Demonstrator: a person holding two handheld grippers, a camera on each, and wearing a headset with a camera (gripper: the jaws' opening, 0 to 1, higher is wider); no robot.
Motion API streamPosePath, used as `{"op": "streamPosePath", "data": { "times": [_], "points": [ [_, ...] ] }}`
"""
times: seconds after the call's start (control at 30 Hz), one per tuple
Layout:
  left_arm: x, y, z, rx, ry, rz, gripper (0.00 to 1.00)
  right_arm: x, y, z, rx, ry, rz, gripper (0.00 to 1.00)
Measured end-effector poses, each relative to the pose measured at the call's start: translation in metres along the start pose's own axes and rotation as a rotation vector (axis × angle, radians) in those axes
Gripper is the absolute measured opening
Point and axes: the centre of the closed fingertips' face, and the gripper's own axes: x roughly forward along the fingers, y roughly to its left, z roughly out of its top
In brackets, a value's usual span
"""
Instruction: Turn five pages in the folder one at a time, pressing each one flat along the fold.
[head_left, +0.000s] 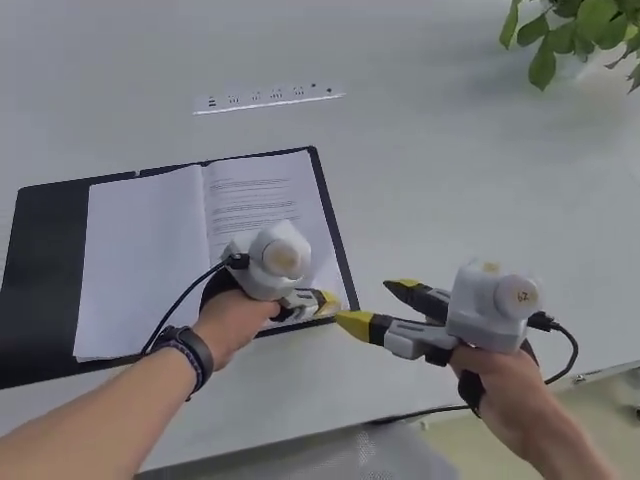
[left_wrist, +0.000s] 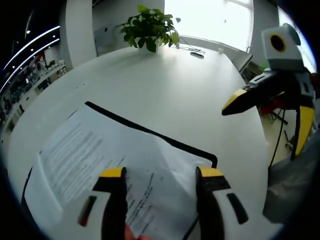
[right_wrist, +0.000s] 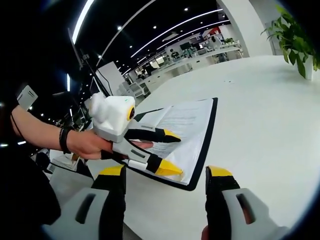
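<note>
Open folder (head_left: 45, 260) on the bench (head_left: 450, 180); left hand-held gripper (left_wrist: 161, 174), jaws wide and empty, hovers over the right page (head_left: 265, 200) corner, right hand-held gripper (head_left: 376, 303) open and empty alongside; turned-page count unclear.

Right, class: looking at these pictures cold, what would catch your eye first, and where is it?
The open folder lies left of centre on the white table, a printed page showing. The left gripper hangs open over its near right corner, and the right gripper, also open, points towards it from over bare table. A plant stands at the far right.
</note>
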Motion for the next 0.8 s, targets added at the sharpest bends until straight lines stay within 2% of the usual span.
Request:
{"op": "streamPosePath", "data": {
  "times": [0.2,0.3,0.43,0.6,0.8],
  "points": [
    [0.000,0.003,0.001,-0.012,-0.011,-0.009,0.50,0.014,-0.010,0.009,0.021,-0.006,0.002,0.58],
    [0.000,0.004,0.001,-0.015,-0.017,-0.009,0.49,0.024,-0.011,0.020,0.031,-0.024,0.018,0.55],
    [0.000,0.004,0.001,-0.013,-0.018,-0.005,0.49,0.038,-0.012,0.029,0.024,-0.024,0.037,0.54],
    [0.000,0.006,0.002,-0.029,-0.029,-0.003,0.47,0.059,-0.013,0.036,0.020,-0.002,0.066,0.50],
    [0.000,0.006,0.002,-0.042,-0.037,-0.010,0.47,0.075,-0.013,0.037,0.023,0.026,0.093,0.50]
  ]
}}
